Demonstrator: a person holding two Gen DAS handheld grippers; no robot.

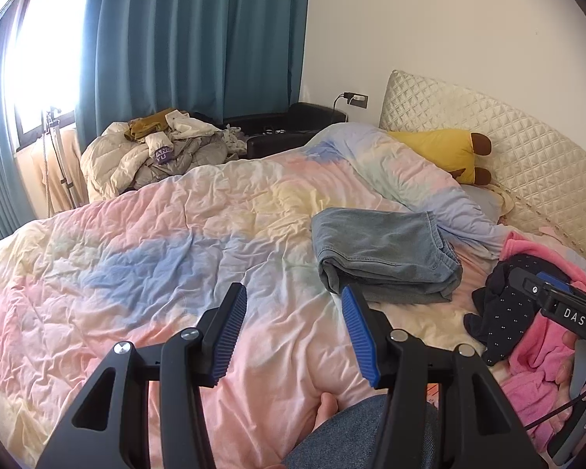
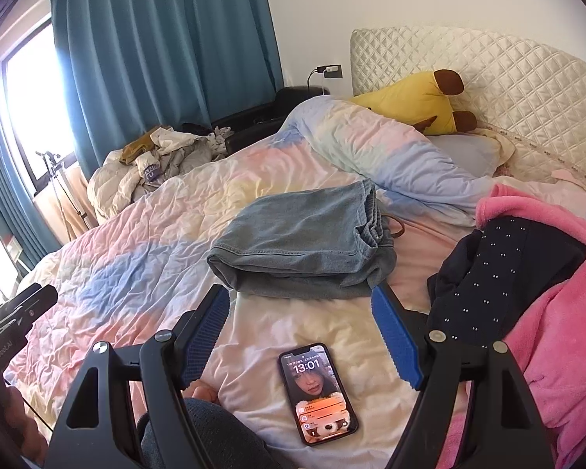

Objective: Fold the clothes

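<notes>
Jeans (image 2: 301, 242) lie folded on the duvet (image 1: 156, 242) — both grippers, left (image 1: 293, 336) and right (image 2: 304, 336), hover with jaws apart and empty — the unfolded pile (image 2: 527, 293) probably next.

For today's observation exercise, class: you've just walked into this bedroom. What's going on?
A person sitting on the bed is folding laundry with a handheld gripper in each hand. The left gripper and right gripper are both open and hold nothing. A pair of folded jeans lies on the pastel duvet. A dark dotted garment and a pink fleece wait unfolded on the person's right. A phone lies near their knee.
</notes>
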